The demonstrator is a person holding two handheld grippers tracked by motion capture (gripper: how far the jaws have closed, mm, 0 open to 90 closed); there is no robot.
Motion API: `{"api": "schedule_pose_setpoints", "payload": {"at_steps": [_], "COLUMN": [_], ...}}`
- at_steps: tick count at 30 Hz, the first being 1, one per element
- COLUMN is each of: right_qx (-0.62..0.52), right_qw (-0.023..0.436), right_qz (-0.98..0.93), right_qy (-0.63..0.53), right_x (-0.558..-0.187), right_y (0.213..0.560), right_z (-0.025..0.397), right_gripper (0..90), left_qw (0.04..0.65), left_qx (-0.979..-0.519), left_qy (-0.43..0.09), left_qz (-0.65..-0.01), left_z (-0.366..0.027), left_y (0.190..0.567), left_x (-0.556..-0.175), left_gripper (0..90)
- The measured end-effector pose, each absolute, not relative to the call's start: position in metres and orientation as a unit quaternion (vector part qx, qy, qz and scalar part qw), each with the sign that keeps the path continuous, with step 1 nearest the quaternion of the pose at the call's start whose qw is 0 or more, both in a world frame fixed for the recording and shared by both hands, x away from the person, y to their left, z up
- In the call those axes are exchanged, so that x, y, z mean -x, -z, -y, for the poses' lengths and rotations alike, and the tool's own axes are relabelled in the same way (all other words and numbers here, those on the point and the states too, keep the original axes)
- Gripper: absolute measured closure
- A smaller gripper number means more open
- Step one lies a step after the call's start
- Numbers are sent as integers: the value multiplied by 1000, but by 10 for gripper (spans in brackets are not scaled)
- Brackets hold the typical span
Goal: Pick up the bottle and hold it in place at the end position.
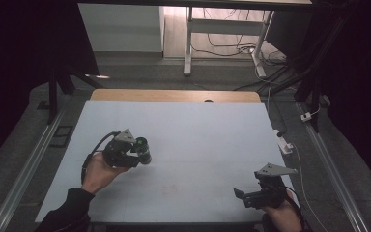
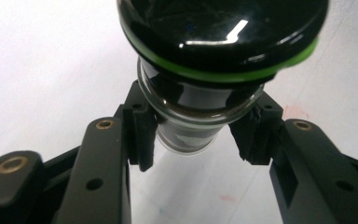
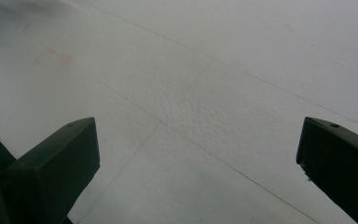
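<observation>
Left gripper view: my fingers (image 2: 142,135) clamp the glass jar (image 2: 200,116) below its black lid (image 2: 223,32); smooth, fragile, likely slippery; the neck suits gripping; right gripper (image 1: 251,195), well apart from the jar, gapes empty.

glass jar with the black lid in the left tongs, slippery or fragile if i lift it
Probably slippery: the glass jar looks smooth and round where the left tongs pinch its neck. Likely fragile, being clear glass. Its wide black lid may make it top-heavy.
</observation>
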State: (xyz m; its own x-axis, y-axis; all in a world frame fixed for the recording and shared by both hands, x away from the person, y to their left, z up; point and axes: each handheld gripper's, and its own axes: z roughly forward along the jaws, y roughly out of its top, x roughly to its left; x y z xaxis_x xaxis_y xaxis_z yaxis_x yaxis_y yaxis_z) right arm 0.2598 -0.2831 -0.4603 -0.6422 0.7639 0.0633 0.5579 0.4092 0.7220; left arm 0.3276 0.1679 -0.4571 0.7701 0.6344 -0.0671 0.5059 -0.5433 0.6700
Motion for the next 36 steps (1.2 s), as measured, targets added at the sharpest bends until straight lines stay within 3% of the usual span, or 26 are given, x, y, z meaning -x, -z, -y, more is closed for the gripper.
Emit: {"api": "schedule_pose_setpoints", "payload": {"at_steps": [21,36], "right_qx": [-401,-399], "right_qw": [136,135], "right_qz": [-827,-827], "right_qy": [-371,-372], "right_x": [-260,-260], "right_y": [461,461], "right_z": [284,284], "right_gripper": [0,0], "left_qw": [351,340], "left_qx": [-880,-886], "left_qy": [-102,-104], "left_qz": [-303,-298], "left_z": [-111,-81], "left_y": [451,470], "left_x": [-377,-406], "left_gripper": [539,539]}}
